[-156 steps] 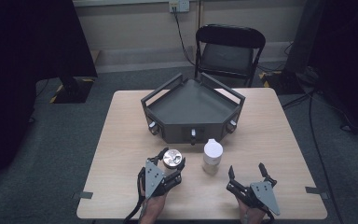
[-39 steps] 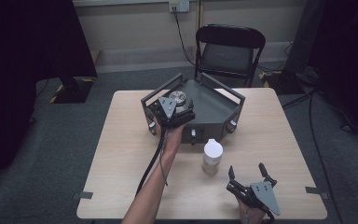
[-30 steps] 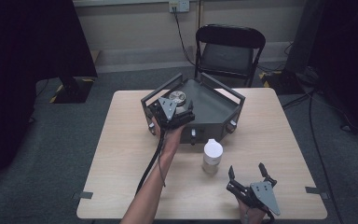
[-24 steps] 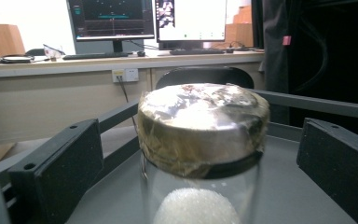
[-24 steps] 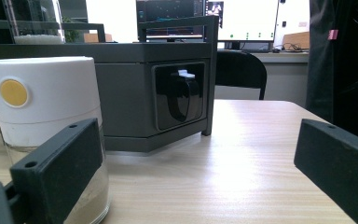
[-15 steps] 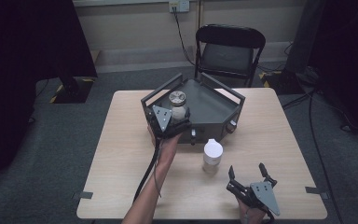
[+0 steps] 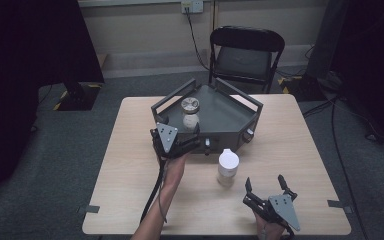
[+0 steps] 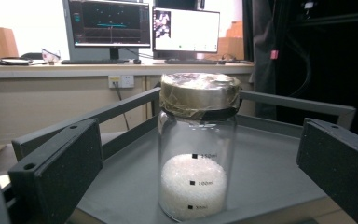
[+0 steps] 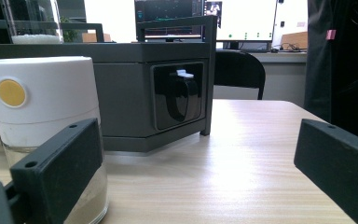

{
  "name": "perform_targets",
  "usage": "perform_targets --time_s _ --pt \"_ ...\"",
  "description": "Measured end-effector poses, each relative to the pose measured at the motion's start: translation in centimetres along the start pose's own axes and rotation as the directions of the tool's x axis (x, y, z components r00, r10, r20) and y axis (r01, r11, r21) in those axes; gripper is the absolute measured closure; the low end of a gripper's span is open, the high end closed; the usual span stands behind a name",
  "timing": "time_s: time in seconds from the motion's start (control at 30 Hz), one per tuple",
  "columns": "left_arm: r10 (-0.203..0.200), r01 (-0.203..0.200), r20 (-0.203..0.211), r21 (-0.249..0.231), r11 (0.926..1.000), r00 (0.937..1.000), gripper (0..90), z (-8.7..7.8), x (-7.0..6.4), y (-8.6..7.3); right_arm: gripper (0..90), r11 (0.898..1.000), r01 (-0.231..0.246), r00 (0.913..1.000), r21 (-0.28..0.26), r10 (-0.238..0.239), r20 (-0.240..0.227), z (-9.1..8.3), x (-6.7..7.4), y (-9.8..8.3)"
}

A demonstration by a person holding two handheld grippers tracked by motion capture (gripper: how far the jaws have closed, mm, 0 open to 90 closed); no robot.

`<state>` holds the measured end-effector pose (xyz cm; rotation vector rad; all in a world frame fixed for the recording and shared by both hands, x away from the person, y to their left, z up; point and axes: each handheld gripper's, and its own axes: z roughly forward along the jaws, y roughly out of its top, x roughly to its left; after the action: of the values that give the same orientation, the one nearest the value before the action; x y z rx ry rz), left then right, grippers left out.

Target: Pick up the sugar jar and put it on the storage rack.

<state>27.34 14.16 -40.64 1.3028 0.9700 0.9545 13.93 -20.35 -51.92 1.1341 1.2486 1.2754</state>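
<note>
Wooden worktop (image 7: pixel 130 150), grey tray (image 7: pixel 230 112) at 12 o'clock. We see glass jar (image 8: pixel 196 149) standing in tray, white beads inside: fragile, slippery, light; grip mid-body. Left tongs (image 7: pixel 176 145) wide open, empty; right tongs (image 7: pixel 265 192) likewise, white-capped jar (image 7: pixel 227 167) at their 11 o'clock.

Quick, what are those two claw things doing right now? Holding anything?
Left gripper: open, holding nothing; the foil-capped glass jar stands free in the grey tray.
Right gripper: open, holding nothing, resting near the white-lidded jar.
</note>
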Motion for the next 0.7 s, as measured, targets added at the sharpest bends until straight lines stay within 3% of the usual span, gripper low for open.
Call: perform_targets --time_s 0.27,0.7 --pt "-0.015 0.015 -0.001 -0.007 0.9999 0.9999 0.0 -1.9 0.2 -1.2 0.0 1.0 0.0 1.0 0.0 0.0 0.002 0.0 0.0 0.0" --pt "-0.039 0.039 -0.012 -0.008 0.9992 0.9992 0.0 -4.7 0.6 -1.5 0.0 1.0 0.0 1.0 0.0 0.0 0.005 0.0 0.1 0.0"
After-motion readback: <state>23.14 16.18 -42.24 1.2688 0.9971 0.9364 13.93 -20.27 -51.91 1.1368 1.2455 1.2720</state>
